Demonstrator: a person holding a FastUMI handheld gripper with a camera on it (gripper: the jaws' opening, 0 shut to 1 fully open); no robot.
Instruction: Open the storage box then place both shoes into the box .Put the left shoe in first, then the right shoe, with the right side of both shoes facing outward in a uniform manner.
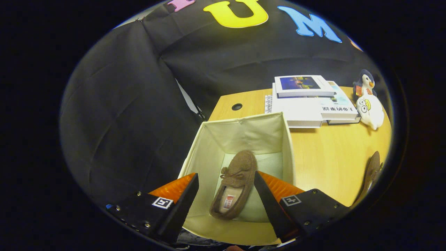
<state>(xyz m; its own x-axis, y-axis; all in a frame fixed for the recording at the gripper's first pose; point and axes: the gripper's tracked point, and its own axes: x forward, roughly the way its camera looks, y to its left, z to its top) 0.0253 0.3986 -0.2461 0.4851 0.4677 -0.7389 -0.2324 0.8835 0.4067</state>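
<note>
Gripper [226, 195] at the bottom centre of the frame, above the open storage box [209, 139]. Fingers [181, 202] spread wide, nothing held; neither touches the shoe, which shows in the gap between them, lower down inside the box.

Box: cream fabric, lid off or folded away, four walls upright, sitting at the left end of the wooden surface [324, 157], middle of the frame. Its left wall lies close to the surface's left edge.

Brown slipper [235, 184] lies flat on the box floor, sole down, toe toward the far wall, heel toward the near wall. Small bow across the top; pale insole with a small label visible at the heel opening. It lies slightly tilted, closer to the right wall at the toe.

Second brown shoe [372, 174] at the lower right of the frame, on the surface, well apart from the box, partly cut off; which way it faces cannot be told.

Upper right: stack of books [310, 104] beyond the box, and two plush toys [368, 104] just right of the books.
</note>
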